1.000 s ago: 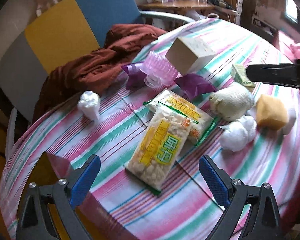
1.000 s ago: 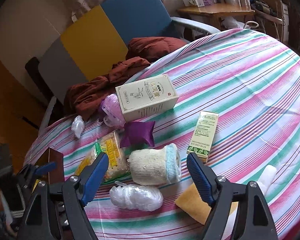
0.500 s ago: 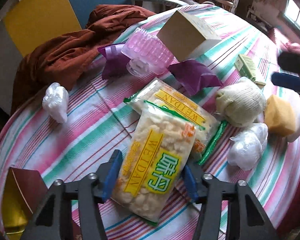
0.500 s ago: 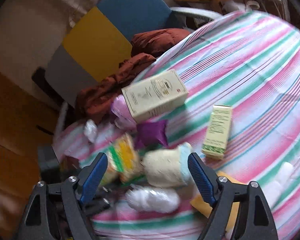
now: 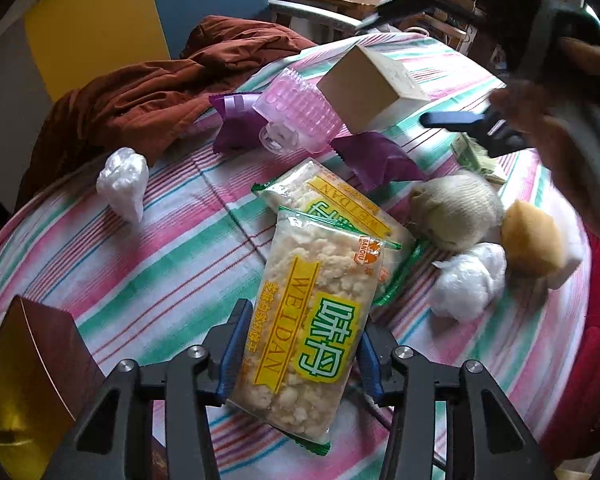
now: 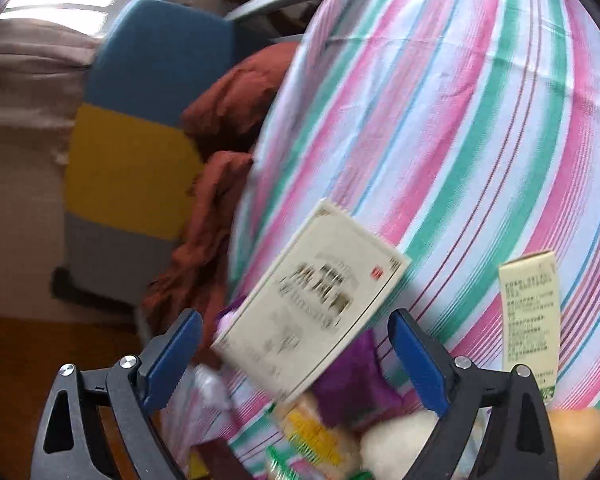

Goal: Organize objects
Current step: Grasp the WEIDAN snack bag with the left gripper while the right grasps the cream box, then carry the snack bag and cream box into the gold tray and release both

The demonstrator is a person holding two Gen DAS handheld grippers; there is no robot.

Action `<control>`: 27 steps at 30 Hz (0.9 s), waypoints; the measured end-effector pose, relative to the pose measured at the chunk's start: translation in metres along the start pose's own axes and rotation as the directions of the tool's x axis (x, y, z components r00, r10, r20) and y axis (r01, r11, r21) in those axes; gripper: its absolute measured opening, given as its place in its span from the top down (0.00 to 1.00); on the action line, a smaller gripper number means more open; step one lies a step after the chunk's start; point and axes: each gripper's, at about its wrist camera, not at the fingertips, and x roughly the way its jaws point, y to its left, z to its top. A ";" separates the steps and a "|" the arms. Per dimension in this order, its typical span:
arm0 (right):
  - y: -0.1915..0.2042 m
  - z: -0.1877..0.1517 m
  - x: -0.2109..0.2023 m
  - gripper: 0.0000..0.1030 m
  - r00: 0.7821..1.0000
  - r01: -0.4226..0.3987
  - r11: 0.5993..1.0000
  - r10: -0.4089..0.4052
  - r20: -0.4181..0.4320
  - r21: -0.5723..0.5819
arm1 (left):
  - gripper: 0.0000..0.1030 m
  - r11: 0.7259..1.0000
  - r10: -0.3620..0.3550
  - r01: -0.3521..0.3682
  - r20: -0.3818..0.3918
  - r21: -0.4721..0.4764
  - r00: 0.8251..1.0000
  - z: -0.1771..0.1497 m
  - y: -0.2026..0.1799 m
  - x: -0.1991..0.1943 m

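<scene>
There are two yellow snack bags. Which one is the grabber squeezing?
The top snack bag, the one lying across the other. The left gripper has its blue pads against its sides. The lower snack bag lies partly under it, farther away, untouched.

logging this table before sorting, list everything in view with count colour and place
clear yellow-printed snack packets: 2, overlapping, table front
cream cardboard box: 1, far centre
pink ridged plastic container: 1, beside box
purple foil pouches: 2, flanking pink container
white crumpled plastic wads: 2, left and right
cream knitted roll: 1, right
yellow sponge: 1, right edge
slim green-and-cream carton: 1, right
gold-and-maroon box: 1, front left
rust-brown cloth: 1, on chair
striped tablecloth: 1
left hand-held gripper: closed on top packet
right hand-held gripper: open, above table
</scene>
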 end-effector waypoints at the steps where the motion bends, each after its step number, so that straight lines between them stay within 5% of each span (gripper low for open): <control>1: 0.001 0.003 0.004 0.07 1.000 0.018 1.000 -0.018 0.003 0.007 | 0.52 1.000 -0.003 0.003 0.006 0.000 1.000 -0.002 0.000 -0.002; 5: 0.005 0.009 0.024 0.10 0.998 0.065 0.998 -0.065 -0.023 0.011 | 0.58 1.000 -0.007 0.007 0.012 -0.022 1.000 -0.007 0.006 -0.008; 7: 0.007 0.007 0.026 0.42 0.998 0.048 0.998 -0.050 -0.046 -0.031 | 0.58 0.999 -0.009 0.010 0.014 -0.031 1.000 -0.005 0.007 -0.010; 8: 0.008 0.004 0.024 0.45 0.997 0.058 0.997 -0.061 -0.047 -0.059 | 0.58 0.999 -0.011 0.012 0.022 -0.034 1.000 -0.008 0.005 -0.011; 19: 0.030 -0.049 -0.051 0.47 1.000 -0.006 0.927 0.008 0.003 -0.375 | 0.59 0.993 -0.022 0.035 0.119 -0.109 0.993 -0.018 0.007 -0.055; 27: 0.059 -0.108 -0.092 0.47 0.997 -0.061 0.817 0.075 0.001 -0.574 | 0.58 0.976 -0.013 0.060 0.220 -0.209 0.975 -0.032 0.021 -0.107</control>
